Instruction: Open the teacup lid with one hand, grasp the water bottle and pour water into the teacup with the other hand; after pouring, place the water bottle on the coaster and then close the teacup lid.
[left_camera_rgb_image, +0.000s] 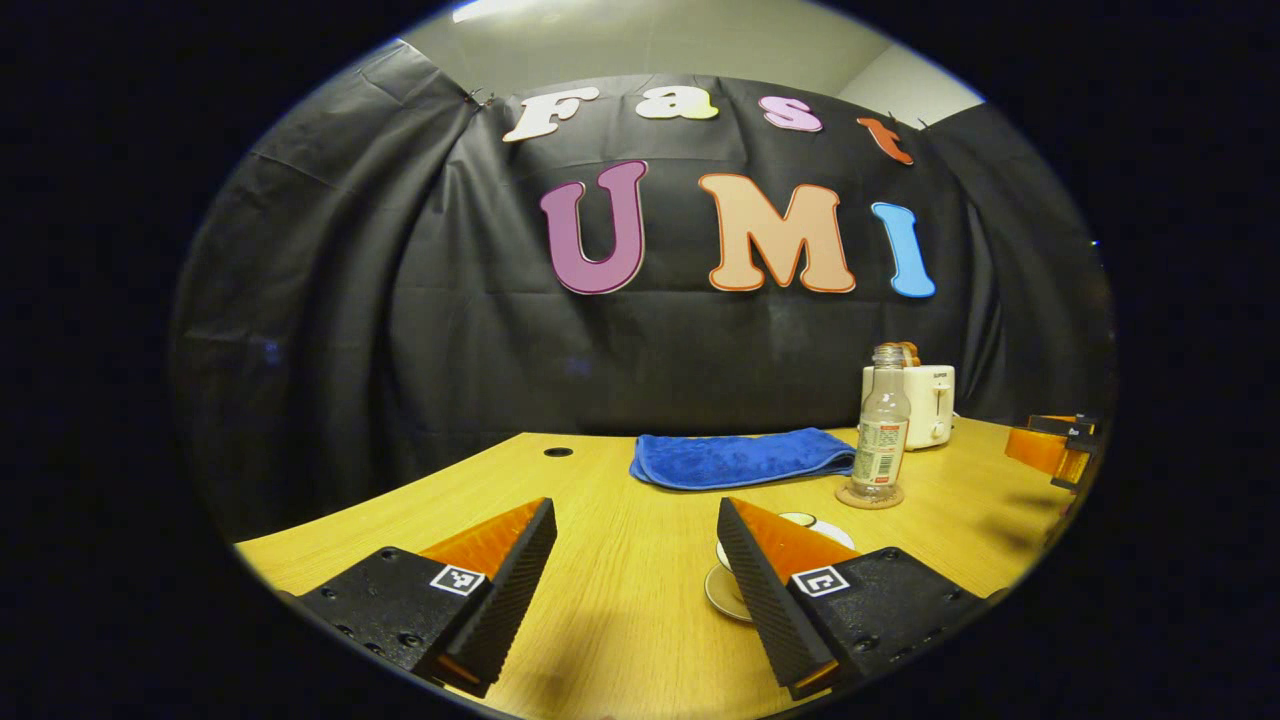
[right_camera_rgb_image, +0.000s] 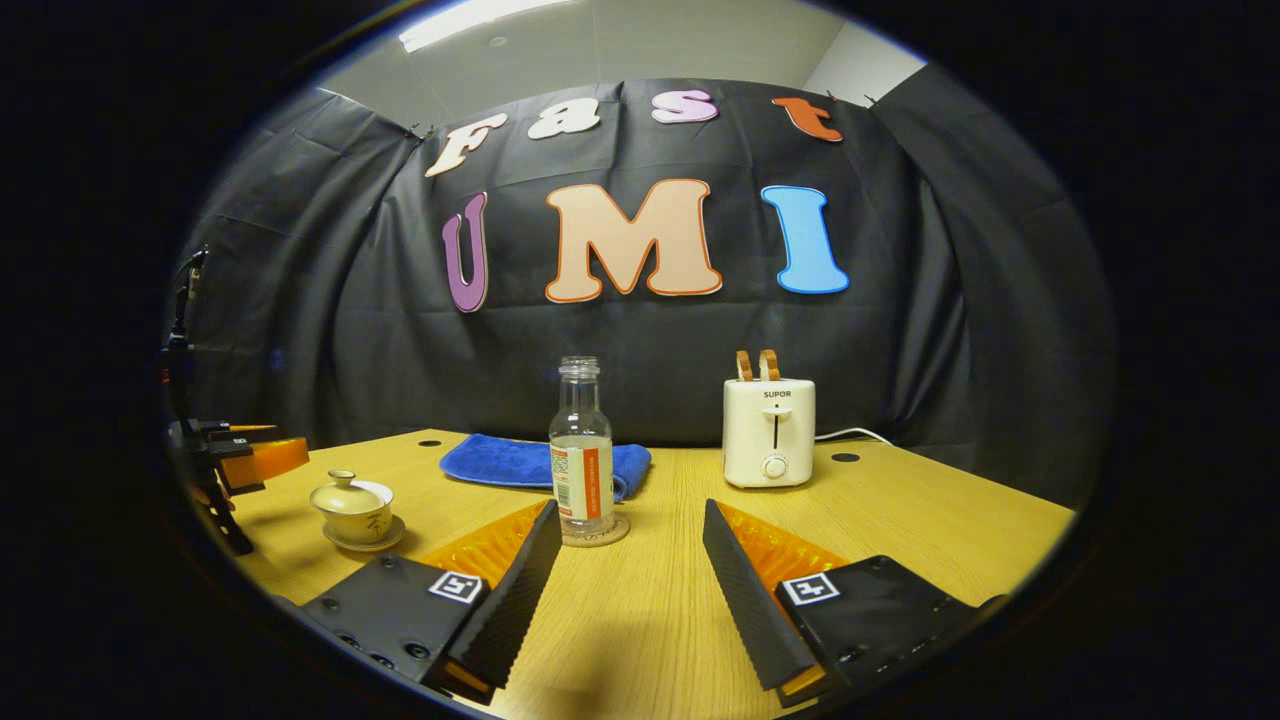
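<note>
Both my grippers, left (left_camera_rgb_image: 636, 560) and right (right_camera_rgb_image: 630, 560), jaws apart, empty. Water bottle (right_camera_rgb_image: 581, 455) on coaster (right_camera_rgb_image: 596, 535), frame center; lidded teacup (right_camera_rgb_image: 353, 503) lower left, half-hidden behind my finger in left gripper view.

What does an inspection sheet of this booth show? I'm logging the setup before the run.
Surface: wooden table, bare between items.
Job's things: lidded teacup on its saucer; uncapped water bottle upright on coaster.
Clutter: blue towel, toaster holding toast.
Grippers: left gripper and right gripper, jaws open, empty.
Cables: white cord behind toaster.
Surroundings: black cloth wall.
</note>
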